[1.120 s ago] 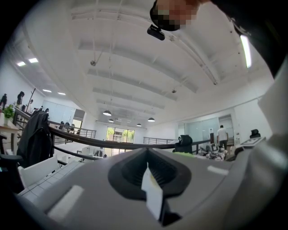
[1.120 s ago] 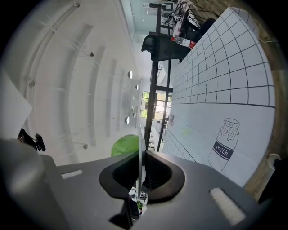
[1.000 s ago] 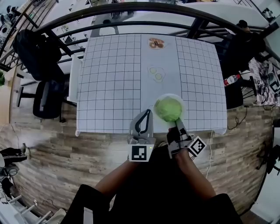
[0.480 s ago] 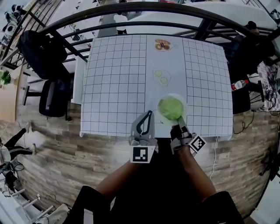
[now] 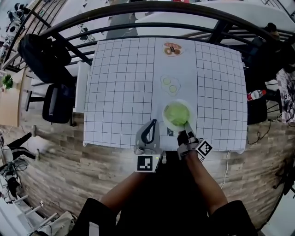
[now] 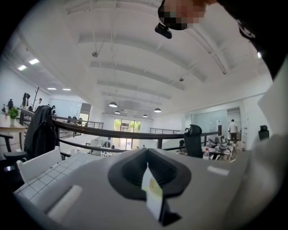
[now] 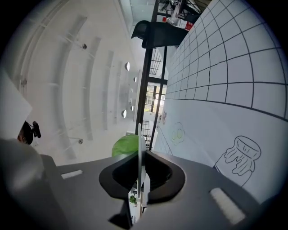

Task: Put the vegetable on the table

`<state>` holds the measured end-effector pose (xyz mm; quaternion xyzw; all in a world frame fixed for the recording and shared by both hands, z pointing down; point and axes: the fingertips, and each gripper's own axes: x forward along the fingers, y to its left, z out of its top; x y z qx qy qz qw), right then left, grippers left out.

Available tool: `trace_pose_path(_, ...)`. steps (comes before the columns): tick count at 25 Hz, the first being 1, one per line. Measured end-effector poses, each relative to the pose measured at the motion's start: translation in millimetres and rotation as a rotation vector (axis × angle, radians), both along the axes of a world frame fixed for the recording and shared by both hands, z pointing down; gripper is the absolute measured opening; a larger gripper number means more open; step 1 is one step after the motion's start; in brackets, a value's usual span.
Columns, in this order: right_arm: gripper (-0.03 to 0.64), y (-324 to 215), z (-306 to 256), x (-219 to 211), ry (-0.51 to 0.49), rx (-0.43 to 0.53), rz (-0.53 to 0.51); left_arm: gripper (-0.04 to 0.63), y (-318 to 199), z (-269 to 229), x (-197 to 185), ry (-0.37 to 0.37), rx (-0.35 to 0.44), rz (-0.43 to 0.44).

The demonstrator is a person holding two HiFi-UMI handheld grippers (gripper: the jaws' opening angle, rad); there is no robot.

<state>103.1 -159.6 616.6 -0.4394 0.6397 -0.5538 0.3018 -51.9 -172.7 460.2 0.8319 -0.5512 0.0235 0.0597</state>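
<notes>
A green leafy vegetable lies on a white plate over the near middle of the gridded table. My right gripper is shut on the plate's near rim. In the right gripper view the thin white rim runs edge-on between the shut jaws of the right gripper, with the vegetable behind it. I cannot tell whether the plate rests on the table. My left gripper hovers at the table's front edge, left of the plate, shut and holding nothing; in its own view the left gripper points up at the ceiling.
Printed drawings lie on the table's middle strip: fried eggs beyond the plate and another picture at the far edge. A jar drawing is near the right gripper. A chair with a dark jacket stands left, behind a black railing.
The right gripper has carried the plate with the vegetable a little farther in over the table, toward the egg drawing. The left gripper stays at the front edge.
</notes>
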Motion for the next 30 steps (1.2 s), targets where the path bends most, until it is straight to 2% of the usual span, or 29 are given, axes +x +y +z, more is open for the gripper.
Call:
trace_pose_path(10, 0.026, -26, 53, 14, 0.026, -0.038, -0.062, 0.008, -27, 8, 11, 0.016, -0.033, -0.038)
trace_pose_path(20, 0.026, -39, 100, 16, -0.002, -0.072, -0.089, 0.008, -30, 12, 24, -0.037, 0.006, -0.027)
trace_pose_path(26, 0.029, -39, 123, 11, 0.025, -0.108, -0.115, 0.008, -40, 19, 30, -0.004, -0.048, -0.029)
trace_pose_path(30, 0.028, -39, 132, 10, 0.053, -0.133, -0.149, 0.008, -42, 18, 28, -0.009, -0.048, -0.039)
